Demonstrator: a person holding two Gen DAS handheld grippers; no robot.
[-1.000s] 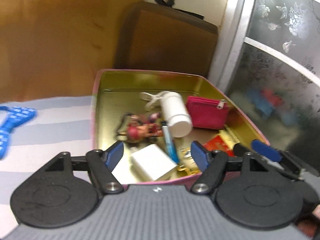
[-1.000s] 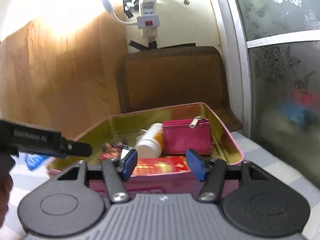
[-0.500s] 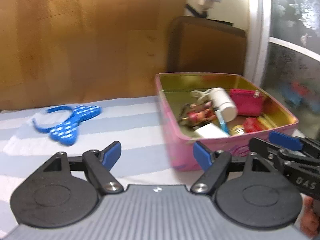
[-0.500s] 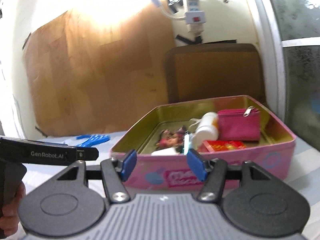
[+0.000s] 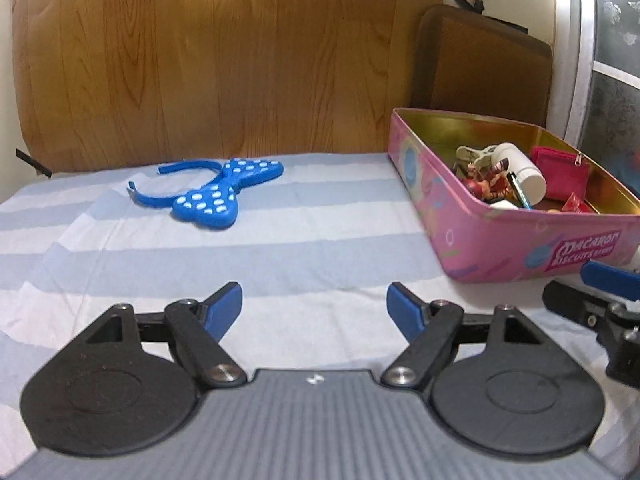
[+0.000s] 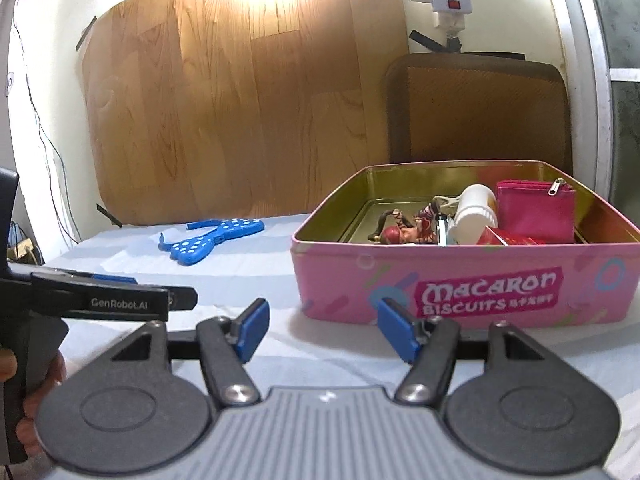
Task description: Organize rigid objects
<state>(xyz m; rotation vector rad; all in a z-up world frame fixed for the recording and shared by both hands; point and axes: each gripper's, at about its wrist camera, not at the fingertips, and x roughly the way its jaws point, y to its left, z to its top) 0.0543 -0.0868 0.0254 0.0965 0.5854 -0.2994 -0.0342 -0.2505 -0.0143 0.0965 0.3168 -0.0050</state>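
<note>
Most of the sorting looks done. The pink biscuit tin already holds a white bottle, a pink zip purse, a small red figure, a pen and a red packet. One thing is left outside it, as far as the views show: the blue spotted bow headband, lying flat on the striped cloth.

From the left tongs the headband is ahead and to the left, well apart; the tin is ahead and to the right, nearer. From the right tongs the tin is just ahead and a little right, and the headband lies far ahead on the left, beyond the left tongs' arm that crosses that view.

The left tongs are spread wide with only cloth between the blue tips. The right tongs are also apart, a little narrower, and their jaws have just been opening, with nothing between them. Neither holds or touches anything. My guess is the headband is the next thing to fetch, probably by the left tongs.
</note>
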